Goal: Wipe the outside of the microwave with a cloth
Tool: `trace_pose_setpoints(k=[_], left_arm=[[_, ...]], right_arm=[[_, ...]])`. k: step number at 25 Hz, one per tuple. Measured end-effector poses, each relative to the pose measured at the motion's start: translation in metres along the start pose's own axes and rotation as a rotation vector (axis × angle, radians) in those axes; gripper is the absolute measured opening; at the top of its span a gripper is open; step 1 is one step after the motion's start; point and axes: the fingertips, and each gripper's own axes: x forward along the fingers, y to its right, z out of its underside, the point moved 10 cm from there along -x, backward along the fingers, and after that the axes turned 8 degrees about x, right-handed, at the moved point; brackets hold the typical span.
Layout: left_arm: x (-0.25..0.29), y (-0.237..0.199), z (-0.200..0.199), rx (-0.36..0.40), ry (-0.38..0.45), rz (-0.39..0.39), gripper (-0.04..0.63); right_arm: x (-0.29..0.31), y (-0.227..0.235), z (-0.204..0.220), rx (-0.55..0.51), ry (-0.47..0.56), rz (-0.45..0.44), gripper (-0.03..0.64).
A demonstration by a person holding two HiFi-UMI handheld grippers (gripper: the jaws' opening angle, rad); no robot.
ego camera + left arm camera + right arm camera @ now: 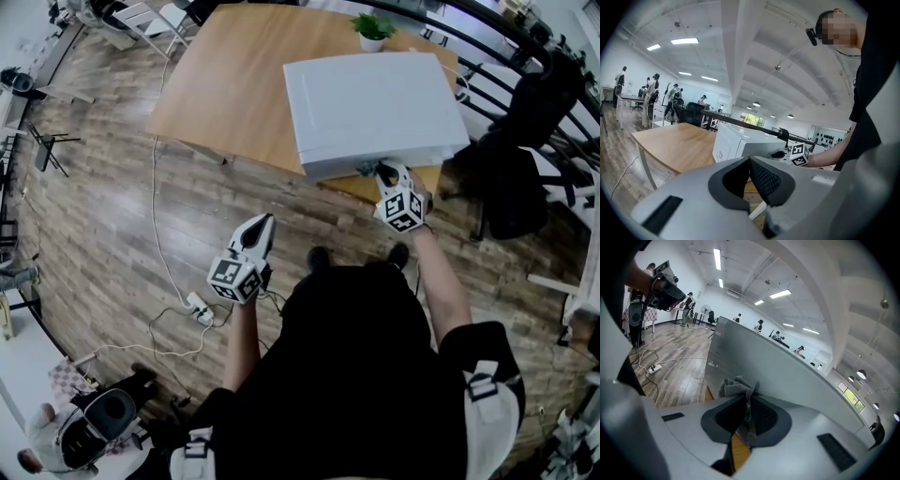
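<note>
A white microwave stands on the near right corner of a wooden table. My right gripper is at the lower edge of its near face, shut on a small grey cloth. In the right gripper view the crumpled cloth sticks out from between the jaws and lies against the microwave's grey-white wall. My left gripper hangs over the floor, left of and short of the table, its jaws shut with nothing in them. The left gripper view shows the microwave ahead of the left gripper.
A potted plant stands behind the microwave. A power strip and white cables lie on the wood floor at the left. A black office chair and a dark railing are to the right of the table.
</note>
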Motion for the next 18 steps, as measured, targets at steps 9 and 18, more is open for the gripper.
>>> trace_pose_setpoints(k=[9, 18], left_arm=[[-0.023, -0.014, 0.004, -0.001, -0.004, -0.028, 0.003], [-0.033, -0.023, 0.008, 0.0, -0.005, -0.035, 0.003]], right_arm=[[0.016, -0.027, -0.015, 0.007, 0.016, -0.029, 0.032], [0.023, -0.042, -0.027, 0.027, 0.03, -0.052, 0.032]])
